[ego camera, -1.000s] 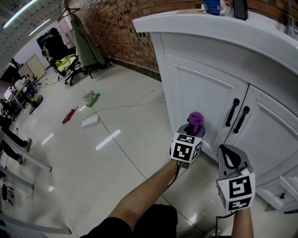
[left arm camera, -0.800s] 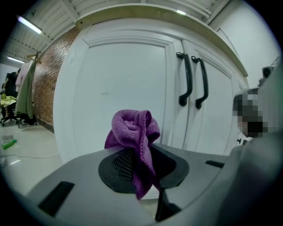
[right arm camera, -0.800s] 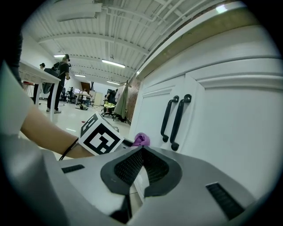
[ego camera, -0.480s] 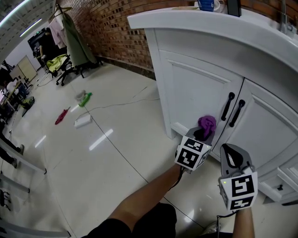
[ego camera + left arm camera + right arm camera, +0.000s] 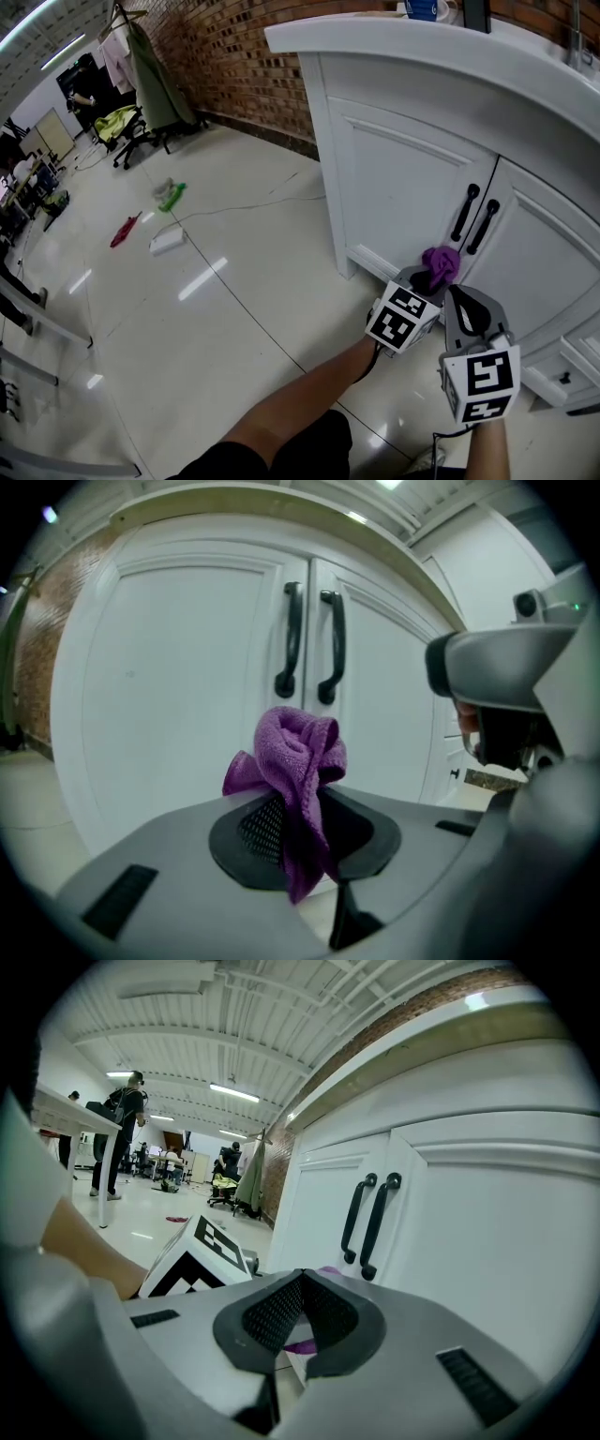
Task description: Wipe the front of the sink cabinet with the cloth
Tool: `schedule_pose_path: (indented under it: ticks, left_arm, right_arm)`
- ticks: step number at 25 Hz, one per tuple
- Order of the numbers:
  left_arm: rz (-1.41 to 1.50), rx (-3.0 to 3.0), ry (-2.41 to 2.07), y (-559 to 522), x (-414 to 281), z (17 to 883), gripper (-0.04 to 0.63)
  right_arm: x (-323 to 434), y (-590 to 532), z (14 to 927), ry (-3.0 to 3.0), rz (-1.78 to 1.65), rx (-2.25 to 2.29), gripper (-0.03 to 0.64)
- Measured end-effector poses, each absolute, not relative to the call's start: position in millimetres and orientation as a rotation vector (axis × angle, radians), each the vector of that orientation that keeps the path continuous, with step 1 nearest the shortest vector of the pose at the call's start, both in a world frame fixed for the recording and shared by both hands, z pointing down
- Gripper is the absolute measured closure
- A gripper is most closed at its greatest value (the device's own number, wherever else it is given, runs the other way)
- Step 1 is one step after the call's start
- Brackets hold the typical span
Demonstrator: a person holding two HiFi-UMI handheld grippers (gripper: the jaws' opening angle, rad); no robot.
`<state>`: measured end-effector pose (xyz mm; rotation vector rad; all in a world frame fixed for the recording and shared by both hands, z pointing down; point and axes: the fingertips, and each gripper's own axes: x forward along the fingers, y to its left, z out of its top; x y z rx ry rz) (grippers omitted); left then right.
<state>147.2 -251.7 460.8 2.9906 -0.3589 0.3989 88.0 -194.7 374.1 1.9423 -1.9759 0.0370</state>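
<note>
Two grippers sit low in front of the sink cabinet point(image 5: 394, 178), and only the left gripper point(image 5: 427, 277) carries anything: its jaws are clamped on the purple cloth point(image 5: 441, 262). The cloth is pinched at its middle, so a crumpled head stands up past the jaw tips and a short tail hangs down between them; its long axis runs roughly upright. In the left gripper view the cloth is dead ahead of the jaws, with the white cabinet front filling the background behind it. The pair of black handles point(image 5: 309, 653) is just above the bunch, on either side of the seam between the two doors. From the head view the bunch lies over the lower part of the doors near that seam, below the handles, but whether it is actually pressed on the paint or just short of it cannot be told. The right gripper point(image 5: 298, 1283) is beside and a little behind the left one, on the side of the right-hand door. Its jaws are closed tip to tip on nothing, and a sliver of purple shows beyond them. The left gripper is plainly the nearer and the working one, so any stroke probably calls for pushing the cloth forward onto the panel.
</note>
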Motion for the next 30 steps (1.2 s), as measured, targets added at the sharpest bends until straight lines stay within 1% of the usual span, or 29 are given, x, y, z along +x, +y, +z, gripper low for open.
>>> schedule_pose_path:
  ticks: [16,26,30]
  left_arm:
    - [0.438,2.89,-0.76,-367.5,91.0,480.7,0.517]
    - [0.531,2.813,-1.044,-453.2,32.0,482.5,0.517]
    - [0.557,2.785,-1.137,-472.2,15.0,484.5,0.517]
  right_arm:
    - [105.5,-213.9,391.8,-1.993,0.063,1.919,0.615]
    - [94.8,-229.0,396.7,-2.056,0.039,1.854,0.615]
    - [99.1,-221.5,403.3,-2.037,0.038,1.841,0.615]
